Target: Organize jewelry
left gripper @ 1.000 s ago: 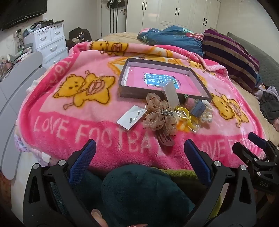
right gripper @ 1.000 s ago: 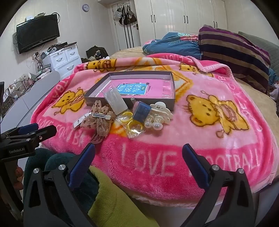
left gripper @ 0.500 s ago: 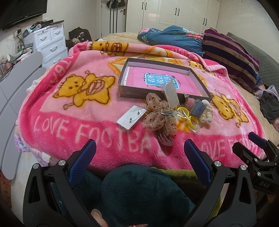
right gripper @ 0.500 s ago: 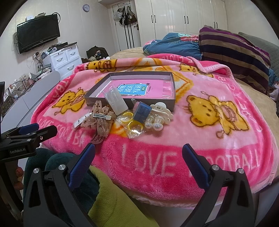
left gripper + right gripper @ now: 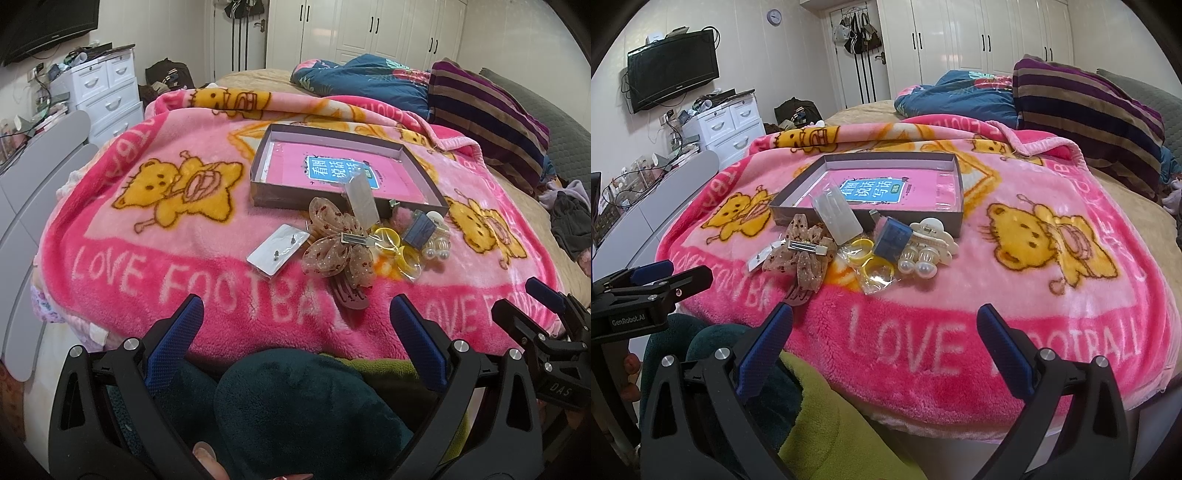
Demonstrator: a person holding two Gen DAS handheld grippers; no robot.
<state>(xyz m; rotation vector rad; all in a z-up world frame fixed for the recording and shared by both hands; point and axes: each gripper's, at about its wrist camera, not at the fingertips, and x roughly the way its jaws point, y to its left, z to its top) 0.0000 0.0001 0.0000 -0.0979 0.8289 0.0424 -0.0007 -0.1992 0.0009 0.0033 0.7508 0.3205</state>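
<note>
Nothing moved in last second. Left gripper point(image 5: 295, 321) and right gripper point(image 5: 884, 321) wide open, empty, short of jewelry pile point(image 5: 857, 251). Box point(image 5: 955, 218) unfilled; sorting not started.

One shallow box point(image 5: 334, 204), one bow hair clip point(image 5: 338, 249), two yellow rings point(image 5: 873, 260), one earring card point(image 5: 277, 249), one blue cube point(image 5: 893, 242)

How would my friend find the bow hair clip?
Look at the grey box on the pink blanket. In the pile in front of it, the bow lies farthest left, see-through brown fabric with a silver clip across its middle.
</note>
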